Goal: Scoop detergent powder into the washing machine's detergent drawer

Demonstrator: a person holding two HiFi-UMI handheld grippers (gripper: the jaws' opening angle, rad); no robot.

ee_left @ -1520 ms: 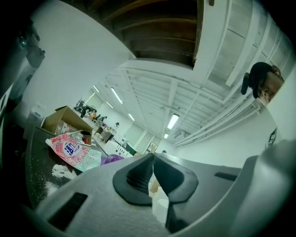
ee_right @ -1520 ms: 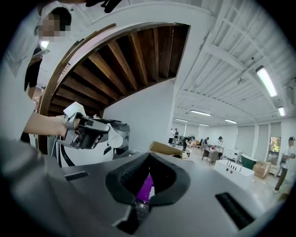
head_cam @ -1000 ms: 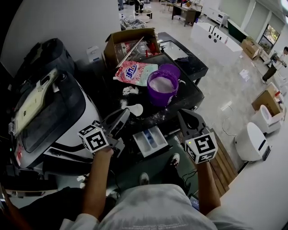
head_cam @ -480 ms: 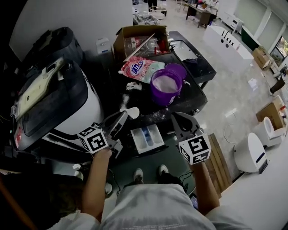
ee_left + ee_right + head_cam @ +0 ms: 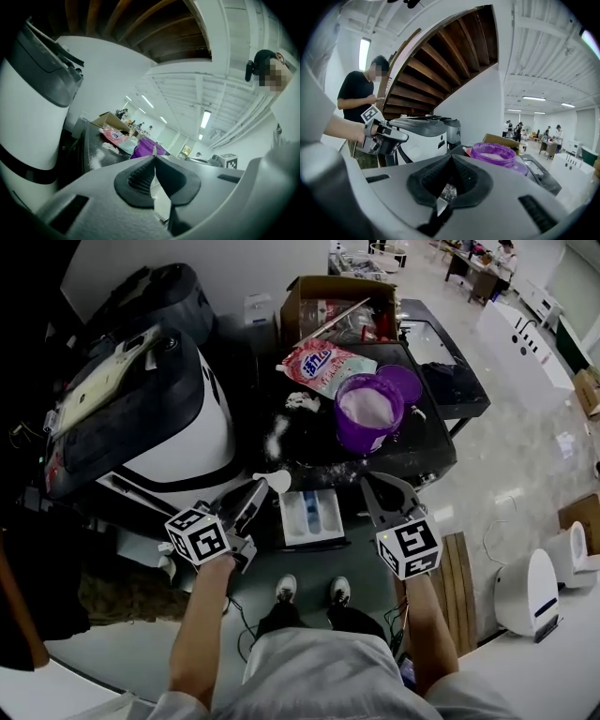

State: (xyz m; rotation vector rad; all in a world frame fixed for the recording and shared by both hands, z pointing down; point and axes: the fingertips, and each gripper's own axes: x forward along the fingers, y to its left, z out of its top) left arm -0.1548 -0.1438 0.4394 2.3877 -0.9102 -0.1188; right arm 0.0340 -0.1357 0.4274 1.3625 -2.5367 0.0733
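one white plastic scoop beside the open white detergent drawer
left gripper clamps its handle, likely to tip; right gripper closed, empty

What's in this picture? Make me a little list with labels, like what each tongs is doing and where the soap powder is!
Left tongs: shut on the white scoop
Right tongs: shut, holding nothing
Drawer: pulled open, between the two tongs
Purple tub: white powder inside, its lid off beside it
Pink bag: lying behind the tub
Spilled powder: scattered on the dark table
Washing machine: left of the table
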